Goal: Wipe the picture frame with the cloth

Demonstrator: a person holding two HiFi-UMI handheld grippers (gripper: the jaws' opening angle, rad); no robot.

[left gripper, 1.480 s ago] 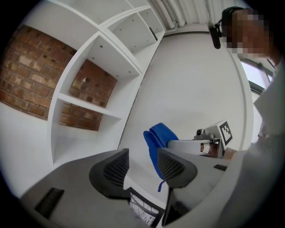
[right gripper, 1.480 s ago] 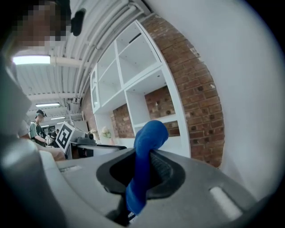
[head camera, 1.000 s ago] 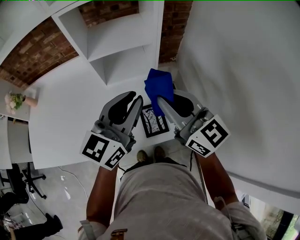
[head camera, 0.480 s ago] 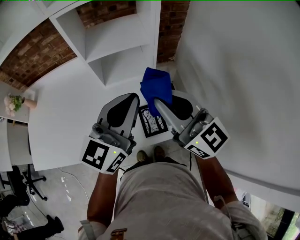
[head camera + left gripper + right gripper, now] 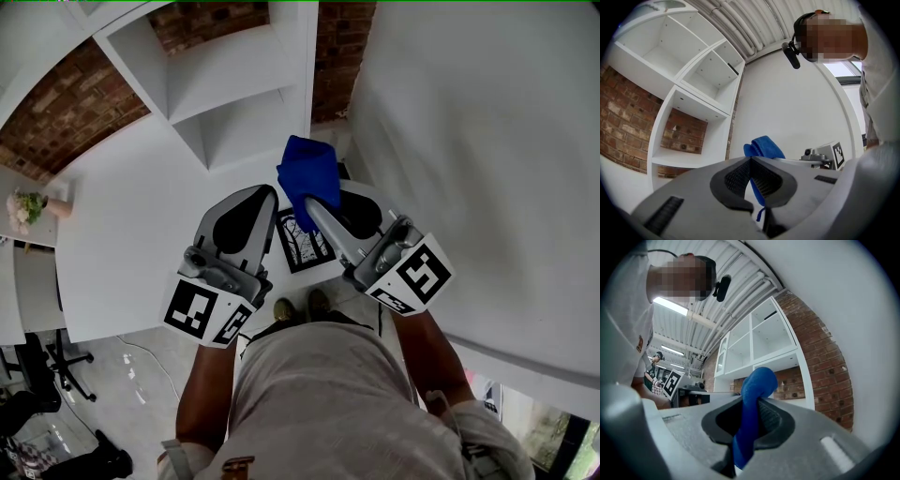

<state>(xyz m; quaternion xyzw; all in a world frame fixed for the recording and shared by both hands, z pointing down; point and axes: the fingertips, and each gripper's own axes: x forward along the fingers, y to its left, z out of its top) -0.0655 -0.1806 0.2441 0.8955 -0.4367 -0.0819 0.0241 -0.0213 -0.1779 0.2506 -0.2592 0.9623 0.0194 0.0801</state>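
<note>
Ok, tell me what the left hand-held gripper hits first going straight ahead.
Probably the folded blue cloth in the right hand-held gripper; depth unclear, else the white wall.

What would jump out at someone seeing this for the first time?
The bright blue cloth, pinched in the jaws of the right gripper, stands out against the white room at the centre of the head view. Just beneath it, between that gripper and the shut, empty left gripper, sits a small black picture frame.
</note>
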